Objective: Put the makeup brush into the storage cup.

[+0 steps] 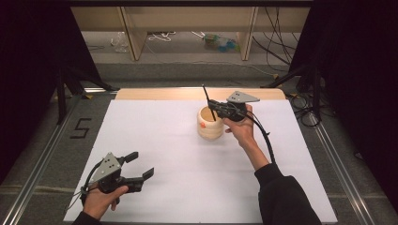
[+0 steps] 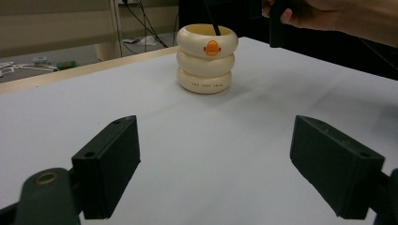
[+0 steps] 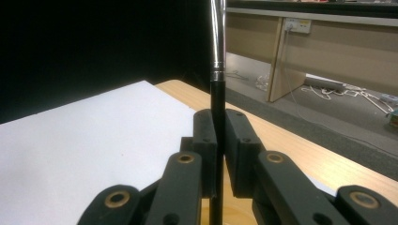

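A cream holder (image 1: 210, 125) of three stacked rings with an orange mark stands on the white sheet right of centre, and is also ahead in the left gripper view (image 2: 207, 58). My right gripper (image 1: 212, 104) is just above its rim, shut on a thin black stick (image 1: 206, 96) whose lower end dips into the holder. In the right gripper view the jaws (image 3: 219, 136) pinch the stick (image 3: 216, 98), which turns to silver metal higher up. My left gripper (image 1: 141, 164) rests open near the front left of the sheet, nothing between its pads (image 2: 216, 159).
The white sheet (image 1: 187, 178) covers a wooden table whose bare edge (image 1: 159, 93) shows at the back. Black curtains flank both sides. A "5" mark (image 1: 80, 127) is on the floor at left. Wooden furniture legs and cables lie beyond the table.
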A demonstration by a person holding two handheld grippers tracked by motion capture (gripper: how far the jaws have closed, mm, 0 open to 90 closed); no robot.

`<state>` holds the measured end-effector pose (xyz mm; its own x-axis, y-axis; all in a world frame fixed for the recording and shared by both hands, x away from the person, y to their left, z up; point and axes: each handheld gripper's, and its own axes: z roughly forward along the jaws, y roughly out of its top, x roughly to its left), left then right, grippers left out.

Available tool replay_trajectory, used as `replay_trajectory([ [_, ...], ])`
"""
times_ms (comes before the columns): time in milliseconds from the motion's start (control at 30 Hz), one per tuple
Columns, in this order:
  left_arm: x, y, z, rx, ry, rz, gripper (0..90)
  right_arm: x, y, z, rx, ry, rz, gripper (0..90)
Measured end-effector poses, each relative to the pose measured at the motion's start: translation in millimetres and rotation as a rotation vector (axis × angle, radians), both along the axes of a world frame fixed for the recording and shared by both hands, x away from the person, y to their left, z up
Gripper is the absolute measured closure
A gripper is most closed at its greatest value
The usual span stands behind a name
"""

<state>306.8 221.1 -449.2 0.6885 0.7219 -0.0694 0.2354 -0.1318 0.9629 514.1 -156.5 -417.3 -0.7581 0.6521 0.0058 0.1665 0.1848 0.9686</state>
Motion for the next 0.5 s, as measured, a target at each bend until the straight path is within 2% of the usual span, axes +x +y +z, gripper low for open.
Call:
replay_trajectory([
  [500, 0.0, 0.2, 0.1, 0.001, 0.000, 0.000, 16.4, 0.1, 1.4, -4.6, -0.009, 0.020, 0.004, 84.2],
])
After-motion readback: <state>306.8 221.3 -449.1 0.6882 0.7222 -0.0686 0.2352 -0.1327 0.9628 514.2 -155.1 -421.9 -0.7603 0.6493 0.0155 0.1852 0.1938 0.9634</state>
